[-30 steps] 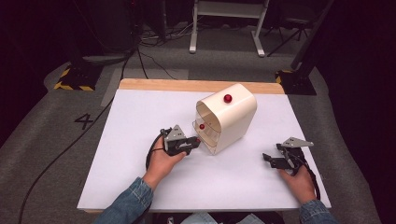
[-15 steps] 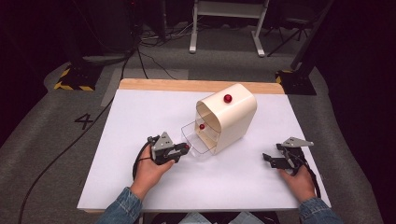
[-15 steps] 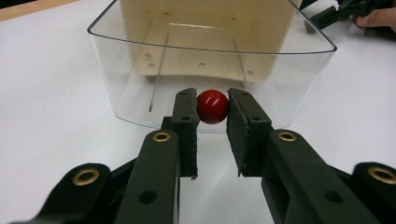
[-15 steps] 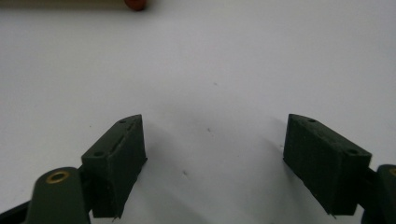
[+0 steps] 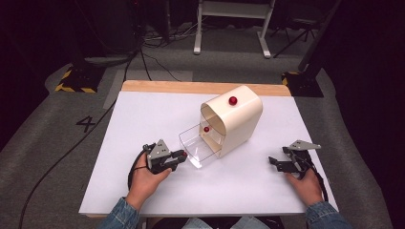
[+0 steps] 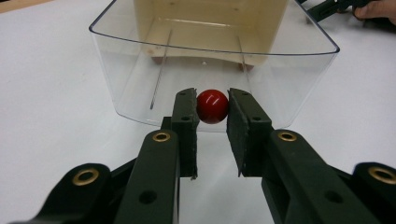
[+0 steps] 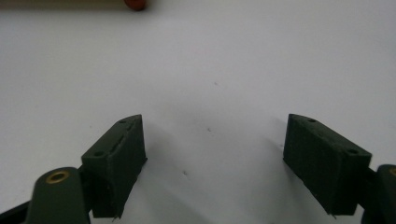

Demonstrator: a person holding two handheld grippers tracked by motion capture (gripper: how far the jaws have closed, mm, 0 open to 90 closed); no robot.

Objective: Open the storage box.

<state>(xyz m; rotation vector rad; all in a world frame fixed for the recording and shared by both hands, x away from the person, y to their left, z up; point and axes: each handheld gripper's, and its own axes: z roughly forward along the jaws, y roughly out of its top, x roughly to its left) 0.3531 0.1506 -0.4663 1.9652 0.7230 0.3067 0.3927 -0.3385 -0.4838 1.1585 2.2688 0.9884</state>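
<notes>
White tabletop fills the middle of the high view, with grey floor and dark stands behind it at the top of the frame. Right of centre I see a cream rounded cabinet with a red knob on its upper face. A clear plastic drawer sticks out of its open front toward the lower left, and its own red knob sits on the drawer's front wall.

My left tool sits at lower centre-left of the high view, just off the drawer's front. In the left gripper view its two black jaws are closed on that red knob, one pad touching each side.

My right tool rests low at the lower right of the high view, well apart from the cabinet. In the right gripper view its jaws stand wide apart over bare white surface, gripping nothing.
</notes>
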